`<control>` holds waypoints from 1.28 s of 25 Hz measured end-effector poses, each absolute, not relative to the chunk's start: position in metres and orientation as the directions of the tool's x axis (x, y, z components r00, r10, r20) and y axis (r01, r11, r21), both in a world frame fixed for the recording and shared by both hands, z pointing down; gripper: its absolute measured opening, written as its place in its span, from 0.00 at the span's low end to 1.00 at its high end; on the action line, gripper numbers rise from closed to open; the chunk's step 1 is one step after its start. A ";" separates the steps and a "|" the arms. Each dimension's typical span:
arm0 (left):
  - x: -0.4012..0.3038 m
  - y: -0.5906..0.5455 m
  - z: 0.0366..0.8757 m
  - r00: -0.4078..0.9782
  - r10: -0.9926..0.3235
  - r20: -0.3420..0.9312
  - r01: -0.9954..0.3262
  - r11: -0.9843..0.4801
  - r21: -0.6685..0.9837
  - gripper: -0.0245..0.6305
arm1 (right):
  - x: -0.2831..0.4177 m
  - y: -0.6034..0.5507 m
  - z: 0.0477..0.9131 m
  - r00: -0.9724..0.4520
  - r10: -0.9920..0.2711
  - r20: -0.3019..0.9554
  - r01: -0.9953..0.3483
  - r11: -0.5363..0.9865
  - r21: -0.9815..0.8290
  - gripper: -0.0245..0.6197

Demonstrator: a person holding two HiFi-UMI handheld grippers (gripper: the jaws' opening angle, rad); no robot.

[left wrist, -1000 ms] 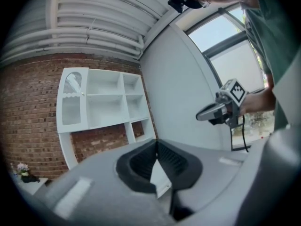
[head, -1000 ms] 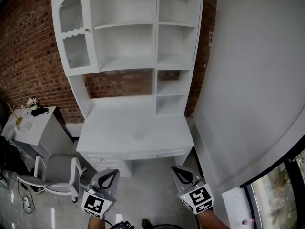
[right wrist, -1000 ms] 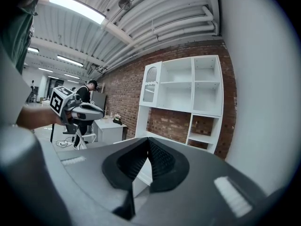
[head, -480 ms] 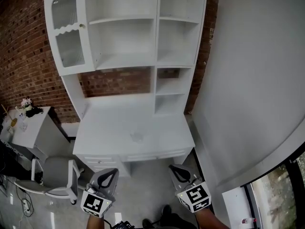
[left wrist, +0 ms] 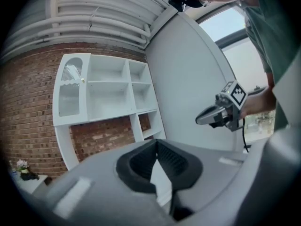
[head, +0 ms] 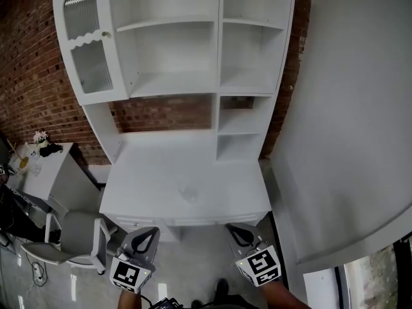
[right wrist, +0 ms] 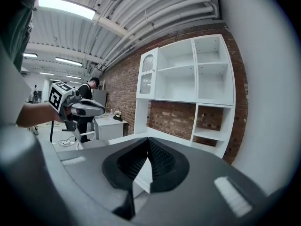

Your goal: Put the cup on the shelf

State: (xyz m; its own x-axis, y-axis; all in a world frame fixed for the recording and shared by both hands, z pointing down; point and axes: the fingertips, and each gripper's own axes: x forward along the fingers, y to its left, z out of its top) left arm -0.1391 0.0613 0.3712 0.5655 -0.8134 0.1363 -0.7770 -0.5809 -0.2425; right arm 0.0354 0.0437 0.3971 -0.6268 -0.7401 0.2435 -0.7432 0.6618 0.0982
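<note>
Two grey grippers with ribbed black pads, left gripper (head: 148, 232) and right gripper (head: 237, 228), both have their jaws together and empty at 6 o'clock, while one faint clear cup (head: 187, 192), shown only by the head view, stands at 12 o'clock from them on the smooth white desk (head: 141, 172) below the boxy white shelf (head: 174, 82).

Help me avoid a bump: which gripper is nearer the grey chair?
Left. The left gripper sits just right of the grey chair; the right gripper is farther right, past the left one.
</note>
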 end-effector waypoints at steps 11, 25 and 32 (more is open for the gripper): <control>-0.120 0.000 0.377 0.494 -0.856 0.153 -0.817 -0.517 -0.257 0.04 | 0.047 -0.033 0.409 -0.696 -0.674 0.248 -0.677 0.731 0.085 0.05; -0.110 -0.042 0.377 0.491 -0.857 0.157 -0.818 -0.516 -0.255 0.04 | 0.050 -0.077 0.417 -0.709 -0.658 0.254 -0.665 0.744 0.069 0.05; -0.133 -0.076 0.382 0.532 -0.831 0.162 -0.795 -0.556 -0.243 0.04 | 0.031 -0.099 0.422 -0.674 -0.685 0.276 -0.699 0.713 0.064 0.05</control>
State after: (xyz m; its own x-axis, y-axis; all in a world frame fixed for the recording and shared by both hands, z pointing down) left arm -0.1332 -0.0758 0.3816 0.5317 -0.8312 0.1622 -0.7948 -0.5559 -0.2433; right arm 0.0314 -0.0987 0.4217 -0.6740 -0.6854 0.2756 -0.6986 0.7127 0.0637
